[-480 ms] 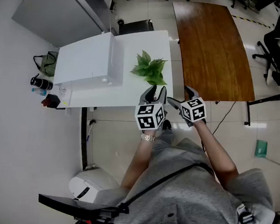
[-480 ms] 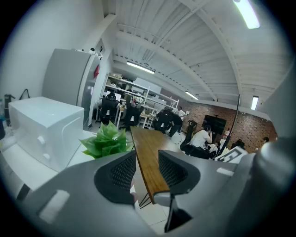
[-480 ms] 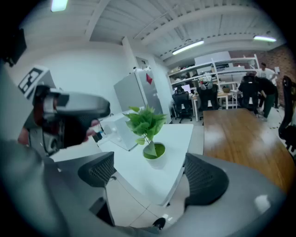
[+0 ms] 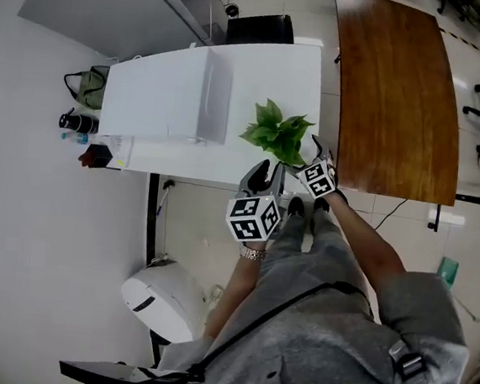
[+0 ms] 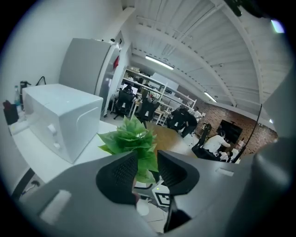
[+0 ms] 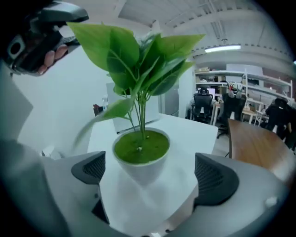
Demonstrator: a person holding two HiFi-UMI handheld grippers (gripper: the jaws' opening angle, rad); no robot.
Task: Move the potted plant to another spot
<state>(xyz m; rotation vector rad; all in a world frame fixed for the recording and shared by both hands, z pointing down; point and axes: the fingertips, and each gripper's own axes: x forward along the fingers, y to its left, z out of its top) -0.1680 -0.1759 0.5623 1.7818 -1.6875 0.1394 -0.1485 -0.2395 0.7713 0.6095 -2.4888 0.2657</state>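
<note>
Potted plant (image 6: 141, 152): stood near tabletop (image 4: 260, 71) front edge, not yet lifted. Right hand-held gripper (image 6: 152, 173): jaws wide apart, flanking the pot without contact. Left hand-held gripper (image 5: 147, 173): jaws slightly parted, apparently empty. Grasp, carry and placement outstanding.
</note>
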